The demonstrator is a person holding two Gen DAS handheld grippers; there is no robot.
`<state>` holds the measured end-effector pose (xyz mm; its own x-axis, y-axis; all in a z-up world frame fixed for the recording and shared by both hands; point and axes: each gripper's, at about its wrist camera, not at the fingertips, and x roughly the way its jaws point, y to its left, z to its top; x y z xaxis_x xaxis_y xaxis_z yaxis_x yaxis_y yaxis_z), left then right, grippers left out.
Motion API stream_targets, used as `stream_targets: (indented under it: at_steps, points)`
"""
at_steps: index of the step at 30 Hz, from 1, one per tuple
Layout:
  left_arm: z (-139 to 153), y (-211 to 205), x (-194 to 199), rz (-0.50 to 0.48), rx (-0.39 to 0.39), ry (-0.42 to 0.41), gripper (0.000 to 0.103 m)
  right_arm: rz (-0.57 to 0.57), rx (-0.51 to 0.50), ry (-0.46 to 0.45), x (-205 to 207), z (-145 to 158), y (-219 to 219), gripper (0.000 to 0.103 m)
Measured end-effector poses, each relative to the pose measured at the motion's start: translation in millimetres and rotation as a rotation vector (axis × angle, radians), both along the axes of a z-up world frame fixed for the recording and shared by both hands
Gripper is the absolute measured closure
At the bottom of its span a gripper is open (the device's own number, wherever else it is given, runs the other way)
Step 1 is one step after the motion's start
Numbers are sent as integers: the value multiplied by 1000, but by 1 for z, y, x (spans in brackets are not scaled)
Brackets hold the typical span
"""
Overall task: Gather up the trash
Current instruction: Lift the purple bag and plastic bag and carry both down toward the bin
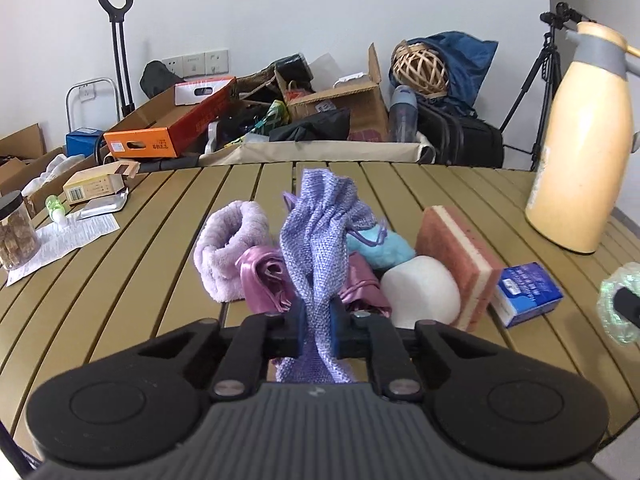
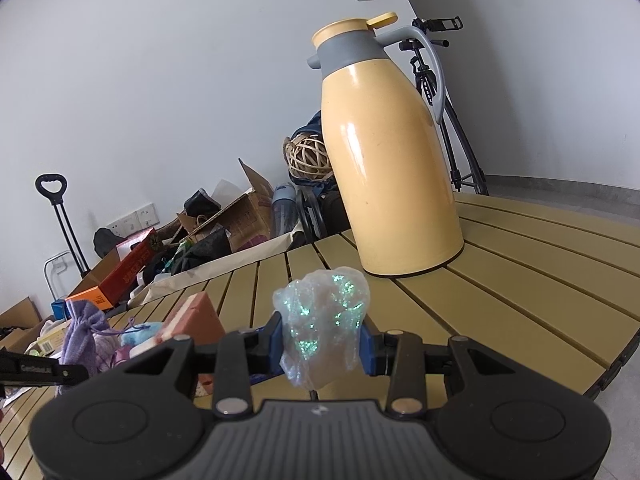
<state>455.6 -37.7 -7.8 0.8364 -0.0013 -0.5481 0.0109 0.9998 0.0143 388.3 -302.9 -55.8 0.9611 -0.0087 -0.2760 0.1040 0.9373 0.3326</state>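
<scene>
On the far left of the slatted table stand a jar, a printed leaflet and a small carton; none touches the central heap. The heap, from left to right: a fluffy lilac band, a pink satin cloth, a purple woven pouch, a light blue tuft, a white block, a pink sponge and a blue box. The left gripper is clenched on the pouch; the pouch rises upright from between the pads. Further right, the right gripper is clamped on a crumpled iridescent wrapper, held clear of the table. A yellow thermos stands upright behind the wrapper; a tripod stands beyond it.
</scene>
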Motion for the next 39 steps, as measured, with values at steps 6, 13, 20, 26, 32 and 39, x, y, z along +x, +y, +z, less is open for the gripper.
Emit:
stream_targets:
  at_steps: [6,13,20,26,32,39]
  points:
    - [7,-5,-18,-40,-4,-6,94,18,2,-1,0,1,2,67]
    - [23,-4,-50,-39,-20,-44,94,55,-9,-13,-8,5,8,67]
    - [36,-6,-87,-58,-16,-59,94,125,-27,-12,-26,8,22,67]
    - [43,-2,-117,-51,-31,-64,94,179,-54,-24,-48,14,35,67]
    - [49,3,-148,-51,-29,-62,94,216,-76,-30,-73,19,48,67]
    - [52,12,-183,-55,-52,-62,94,264,-139,-27,-114,14,63,67]
